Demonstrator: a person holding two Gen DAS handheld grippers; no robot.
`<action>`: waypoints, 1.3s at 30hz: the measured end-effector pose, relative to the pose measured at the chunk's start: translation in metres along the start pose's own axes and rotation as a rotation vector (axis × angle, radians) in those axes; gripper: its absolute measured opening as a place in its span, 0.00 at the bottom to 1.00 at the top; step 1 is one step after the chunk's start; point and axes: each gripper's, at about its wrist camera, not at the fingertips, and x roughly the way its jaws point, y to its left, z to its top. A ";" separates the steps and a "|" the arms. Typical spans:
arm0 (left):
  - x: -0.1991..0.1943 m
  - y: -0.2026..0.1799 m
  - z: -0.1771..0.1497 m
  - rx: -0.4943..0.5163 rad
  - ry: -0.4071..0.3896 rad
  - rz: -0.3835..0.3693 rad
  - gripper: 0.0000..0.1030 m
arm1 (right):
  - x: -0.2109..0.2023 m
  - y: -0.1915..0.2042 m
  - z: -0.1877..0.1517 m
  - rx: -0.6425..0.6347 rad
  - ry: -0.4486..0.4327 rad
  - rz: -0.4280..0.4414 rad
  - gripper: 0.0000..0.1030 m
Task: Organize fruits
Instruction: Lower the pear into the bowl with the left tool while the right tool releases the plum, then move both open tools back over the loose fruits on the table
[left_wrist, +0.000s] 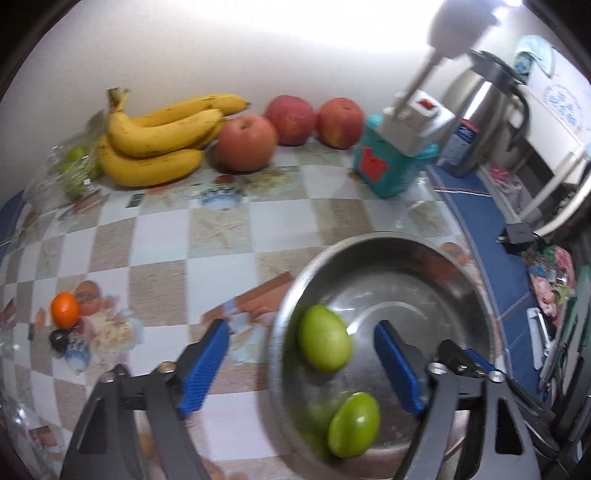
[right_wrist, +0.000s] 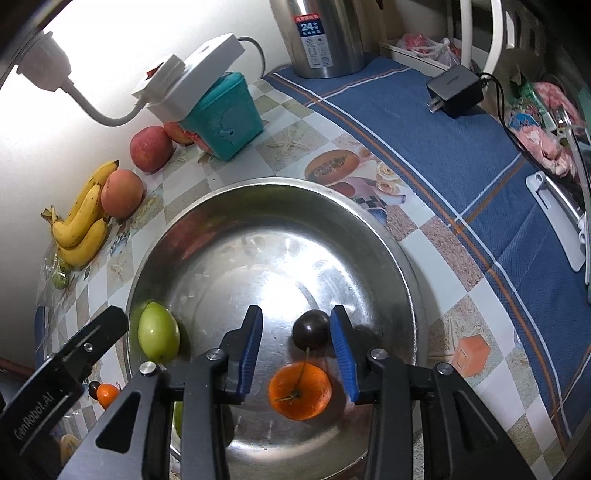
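Left gripper (left_wrist: 301, 363) angled steeply down over the near left rim of the steel bowl (left_wrist: 458, 266), ribbed blue pads spread wide, nothing held; one smooth green fruit (left_wrist: 324, 338) lying loose between them on the bowl floor, a second green fruit (left_wrist: 354, 424) nearer, partly blurred. Right gripper (right_wrist: 295, 354) also tilted down into the bowl, pads narrowly parted and gripping nothing; dark round fruit (right_wrist: 311, 330) with thin stem just beside the right pad, contact not determinable. Orange (right_wrist: 299, 390) below it, near edge hidden by gripper frame. Bowl shiny, scratched, shallow. Small orange (left_wrist: 65, 310) and small dark fruit (left_wrist: 60, 339) on the checked tablecloth (left_wrist: 221, 236), far left of the bowl. Bananas (left_wrist: 155, 133) and three apples (left_wrist: 245, 142) along the far wall. Bagged green items (left_wrist: 74, 166) at far left indistinct. Teal box (left_wrist: 391, 166) partly covered by white power strip (left_wrist: 417, 122).
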 end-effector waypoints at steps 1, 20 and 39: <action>-0.001 0.004 0.000 -0.007 0.004 0.022 0.91 | 0.000 0.001 0.000 -0.005 0.001 -0.004 0.38; -0.007 0.108 -0.009 -0.185 0.050 0.227 1.00 | -0.001 0.019 -0.004 -0.104 -0.007 -0.054 0.77; -0.009 0.150 -0.027 -0.229 0.092 0.263 1.00 | -0.009 0.033 -0.014 -0.178 -0.039 -0.091 0.97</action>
